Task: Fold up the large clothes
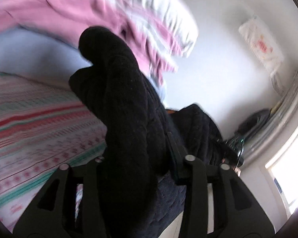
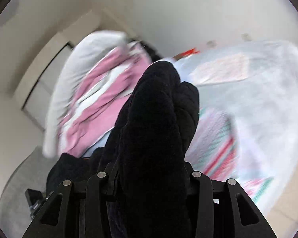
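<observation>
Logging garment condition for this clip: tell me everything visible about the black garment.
The black garment is thick, dark knit with a ribbed or quilted texture, bunched in rounded folds. It is lifted above the striped bedding, gathered between the fingers of the left gripper and the right gripper. More of it hangs between them. Its type cannot be told.

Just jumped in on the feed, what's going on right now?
Both grippers are clamped on one black knitted garment: the left gripper and the right gripper each have a thick bunch of it between their fingers. It is held above a bed with a striped cover and pink bedding. The background is motion-blurred.
</observation>
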Motion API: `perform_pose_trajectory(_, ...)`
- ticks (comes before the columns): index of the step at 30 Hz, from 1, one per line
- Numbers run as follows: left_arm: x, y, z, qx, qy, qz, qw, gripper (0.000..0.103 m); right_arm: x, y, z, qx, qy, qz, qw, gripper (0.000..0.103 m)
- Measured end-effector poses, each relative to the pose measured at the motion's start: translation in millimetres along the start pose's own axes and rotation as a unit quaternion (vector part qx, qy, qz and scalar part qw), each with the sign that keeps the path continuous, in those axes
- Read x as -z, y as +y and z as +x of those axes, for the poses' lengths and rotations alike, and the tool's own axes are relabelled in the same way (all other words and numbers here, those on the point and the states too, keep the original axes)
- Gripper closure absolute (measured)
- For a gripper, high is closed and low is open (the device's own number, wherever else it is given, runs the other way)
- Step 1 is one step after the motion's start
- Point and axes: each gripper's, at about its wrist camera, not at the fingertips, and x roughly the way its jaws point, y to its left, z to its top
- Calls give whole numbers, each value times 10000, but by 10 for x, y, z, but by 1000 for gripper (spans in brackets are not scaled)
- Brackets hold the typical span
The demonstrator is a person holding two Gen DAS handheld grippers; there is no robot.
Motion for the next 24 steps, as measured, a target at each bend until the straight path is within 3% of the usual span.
perform_pose_trajectory(3,74,353,599,-1002,518,-266,9933,54,-17,-513,157,1273,-42,329,9913,44)
perform_pose_trajectory(5,124,551,706,-1366,604,-462,9877,54,35,-775,251,2044,-22,388,9781,43)
perform_pose_trajectory(6,155,653,683,-1341,551,-627,9874,54,87,-906,272,2368,-11,437,9706,43)
perform_pose_trajectory(8,219,656,564,-1141,393,-625,9907,54,141,-1023,261,2414,-121,388,9696,43)
perform_pose_trajectory(11,215,421,419,-1230,123,43,9923,54,205,-773,256,2613,-356,-142,9645,43)
perform_pose_trajectory(14,75,155,573,-949,-56,562,9939,51,205,-488,307,2809,-523,-736,9555,42)
perform_pose_trajectory(16,97,31,751,-754,9,707,9946,45,220,-413,461,2968,-578,-986,9481,35)
perform_pose_trajectory(18,168,30,1001,-871,285,691,9934,44,253,-402,551,3219,-586,-1056,9390,34)
perform_pose_trajectory(21,337,189,1299,-1333,720,565,9868,44,301,-697,738,3643,-272,-987,9257,34)
perform_pose_trajectory(24,407,147,1219,-1470,585,648,9853,40,368,-723,580,3439,-298,-857,9346,34)
